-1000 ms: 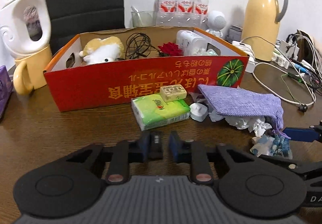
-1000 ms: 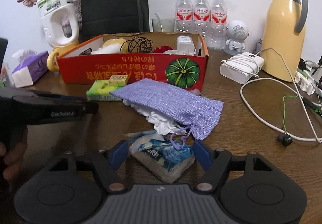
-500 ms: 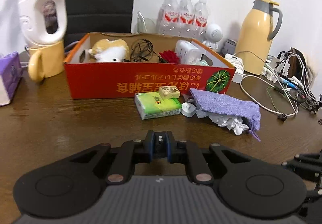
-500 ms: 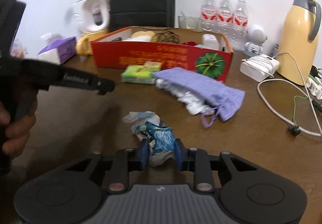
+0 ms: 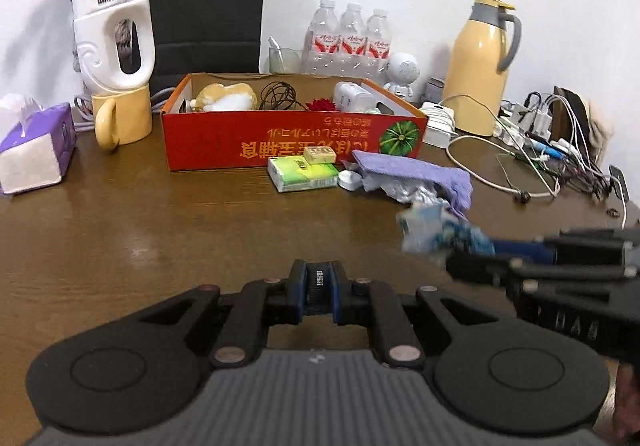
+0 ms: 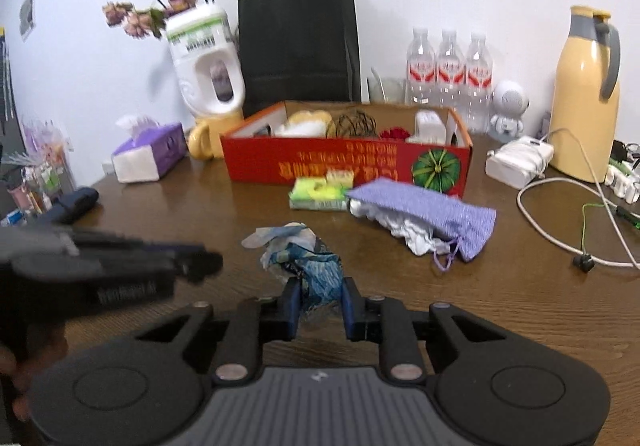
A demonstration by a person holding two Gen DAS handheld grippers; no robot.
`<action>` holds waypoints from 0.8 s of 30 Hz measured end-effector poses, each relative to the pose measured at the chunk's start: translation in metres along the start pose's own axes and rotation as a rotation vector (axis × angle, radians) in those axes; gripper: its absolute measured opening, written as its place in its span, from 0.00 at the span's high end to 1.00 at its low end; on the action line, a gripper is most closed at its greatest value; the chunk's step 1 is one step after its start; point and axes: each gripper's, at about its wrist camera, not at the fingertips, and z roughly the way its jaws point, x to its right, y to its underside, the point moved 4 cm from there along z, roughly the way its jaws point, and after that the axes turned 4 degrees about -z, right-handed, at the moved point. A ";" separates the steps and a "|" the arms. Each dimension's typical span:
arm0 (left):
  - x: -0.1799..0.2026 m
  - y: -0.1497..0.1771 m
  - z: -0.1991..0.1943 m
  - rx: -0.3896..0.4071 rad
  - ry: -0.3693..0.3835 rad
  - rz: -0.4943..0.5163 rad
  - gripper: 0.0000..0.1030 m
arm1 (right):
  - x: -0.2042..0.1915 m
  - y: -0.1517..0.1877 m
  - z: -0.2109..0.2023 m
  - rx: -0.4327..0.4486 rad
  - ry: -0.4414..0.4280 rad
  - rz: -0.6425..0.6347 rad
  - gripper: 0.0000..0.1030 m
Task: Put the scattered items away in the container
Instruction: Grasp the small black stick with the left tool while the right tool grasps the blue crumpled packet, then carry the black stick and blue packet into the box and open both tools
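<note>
Now carry the crumpled blue-and-white wrapper (image 6: 308, 266), pinched in the closing right gripper (image 6: 319, 304) well in front of the red cardboard box (image 6: 348, 165), over its front wall before releasing, left gripper (image 5: 317, 292) together and empty.

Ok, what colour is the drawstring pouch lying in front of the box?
Light purple pouch, a speckled weave; clearest in the right wrist view.

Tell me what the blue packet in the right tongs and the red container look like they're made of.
The blue packet, between the closing right tongs, looks like thin crinkled plastic film: creased, slightly glossy, with a pale torn end. The red container looks like printed cardboard: matte, with brown raw edges and straight folds.
</note>
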 end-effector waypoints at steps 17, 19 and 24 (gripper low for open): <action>-0.002 -0.015 -0.051 0.226 -0.135 -0.076 0.88 | 0.009 -0.012 -0.023 0.108 -0.022 0.033 0.81; -0.005 -0.027 -0.048 0.247 -0.144 -0.066 0.88 | 0.014 -0.020 -0.020 0.119 -0.019 0.046 0.81; -0.010 -0.050 -0.037 0.286 -0.140 -0.047 0.88 | 0.023 -0.041 -0.010 0.148 -0.013 0.046 0.80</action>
